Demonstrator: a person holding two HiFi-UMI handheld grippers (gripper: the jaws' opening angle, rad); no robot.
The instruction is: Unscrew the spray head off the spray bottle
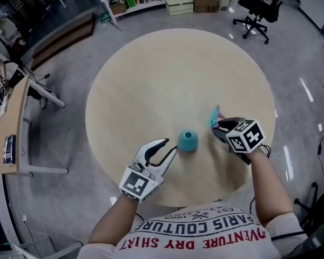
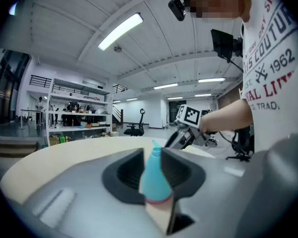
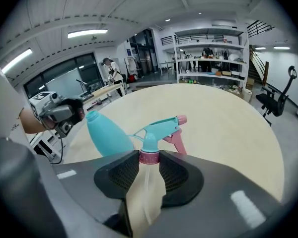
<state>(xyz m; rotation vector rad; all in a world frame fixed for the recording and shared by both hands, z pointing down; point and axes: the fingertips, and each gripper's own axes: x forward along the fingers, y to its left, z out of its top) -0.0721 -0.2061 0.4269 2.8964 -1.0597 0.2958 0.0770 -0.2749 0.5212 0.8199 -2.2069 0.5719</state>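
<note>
The spray bottle [image 1: 188,140] and spray head [image 3: 150,139] look like smooth plastic (faint sheen); the table [image 1: 167,63] is matt pale wood grain; the floor [image 1: 291,85] is glossy.

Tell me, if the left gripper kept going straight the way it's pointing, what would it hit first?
Most likely the teal bottle, standing open-necked on the table just ahead of the left gripper. Its own view shows the bottle centred in line beyond the fingers. The gap itself is hard to judge.

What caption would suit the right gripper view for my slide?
Right tongs grip the detached spray head by its neck; the open teal bottle stands beyond it on the table.
</note>
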